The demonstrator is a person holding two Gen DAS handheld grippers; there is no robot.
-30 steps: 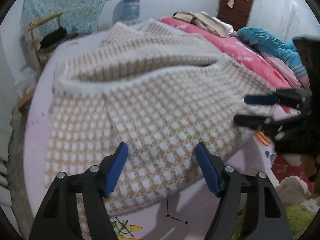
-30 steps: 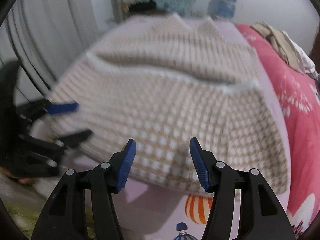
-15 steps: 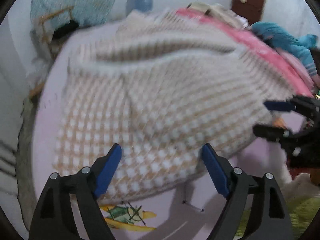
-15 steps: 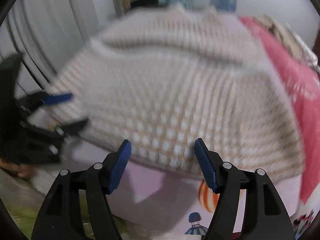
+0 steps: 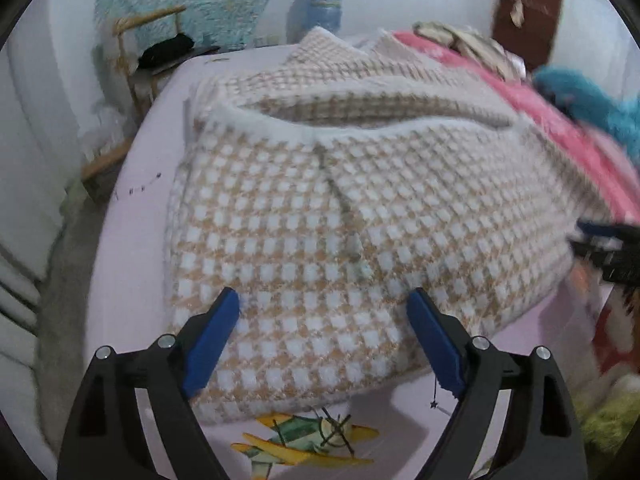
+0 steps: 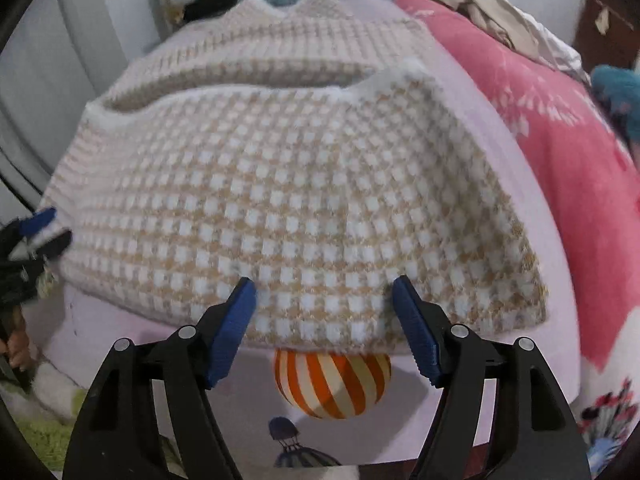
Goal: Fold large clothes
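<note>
Checked knit garment (image 5: 320,208) spread flat on the bed (image 5: 132,240).
Left tongs (image 5: 324,320) and right tongs (image 6: 324,312) both apart, still widening, poised over its near hem, clamping nothing.

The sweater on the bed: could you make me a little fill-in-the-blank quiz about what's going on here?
1. The sweater has a checked pattern of white and ____.
2. It lies on a pale ____ sheet.
3. In the right wrist view, a printed striped ____ peeks out under the sweater's near edge.
4. Both the left gripper and the right gripper are ____, their jaws widening, with the near edge between the fingers.

Missing words: tan; purple; balloon; open
</note>
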